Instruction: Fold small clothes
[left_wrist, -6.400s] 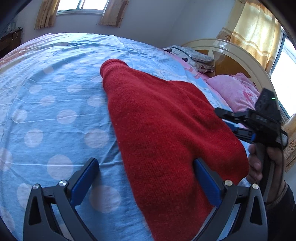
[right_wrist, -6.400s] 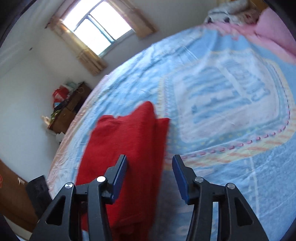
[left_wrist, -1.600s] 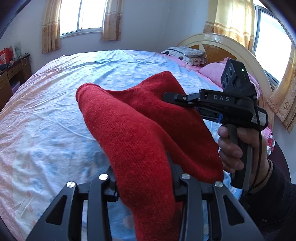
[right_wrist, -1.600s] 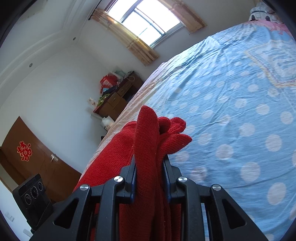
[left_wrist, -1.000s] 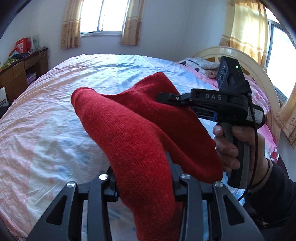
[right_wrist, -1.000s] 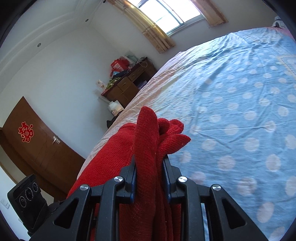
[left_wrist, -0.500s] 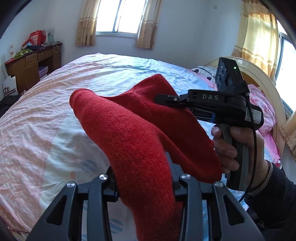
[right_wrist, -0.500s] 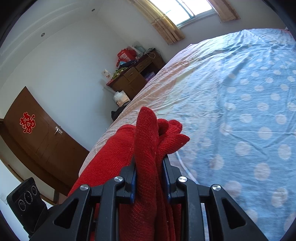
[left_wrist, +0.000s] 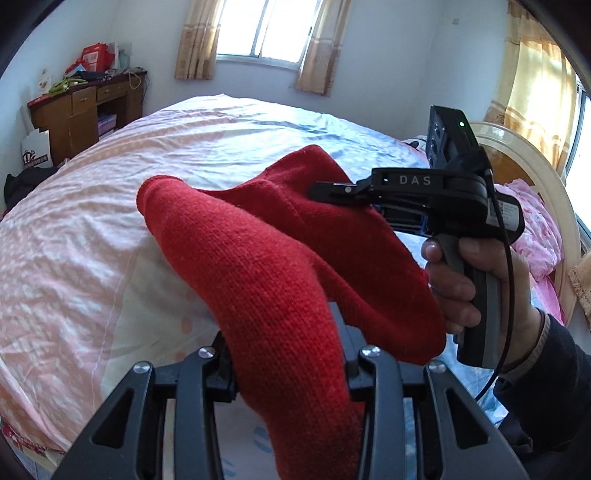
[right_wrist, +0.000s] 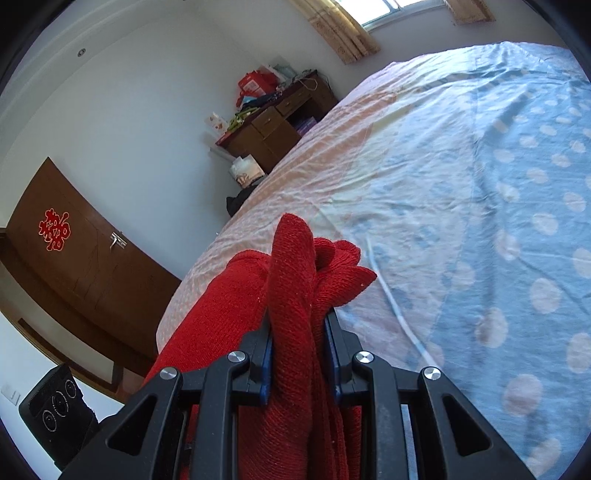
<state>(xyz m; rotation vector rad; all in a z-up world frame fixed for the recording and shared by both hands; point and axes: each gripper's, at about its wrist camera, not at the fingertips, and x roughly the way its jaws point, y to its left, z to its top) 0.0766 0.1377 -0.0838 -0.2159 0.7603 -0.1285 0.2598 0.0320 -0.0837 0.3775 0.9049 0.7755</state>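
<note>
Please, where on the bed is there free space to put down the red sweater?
The bedspread is bare from the red sweater out to the far edge by the wooden desk, and across its blue dotted part. The side by the pink pillows and headboard is crowded.

1. The left wrist camera sits just behind the left gripper (left_wrist: 286, 354) and looks forward and down across the bed (left_wrist: 92, 236), toward the window (left_wrist: 269, 29) at 12 o'clock.
2. It is very near the red knit (left_wrist: 266, 266); the right gripper (left_wrist: 328, 190) shows at 3 o'clock.
3. The right wrist camera sits just behind the right gripper (right_wrist: 299, 354), facing the desk (right_wrist: 280, 122) at 12 o'clock and the door (right_wrist: 74, 258) at 9 o'clock.
4. Both views share the bed, the desk, and the red knit.
</note>
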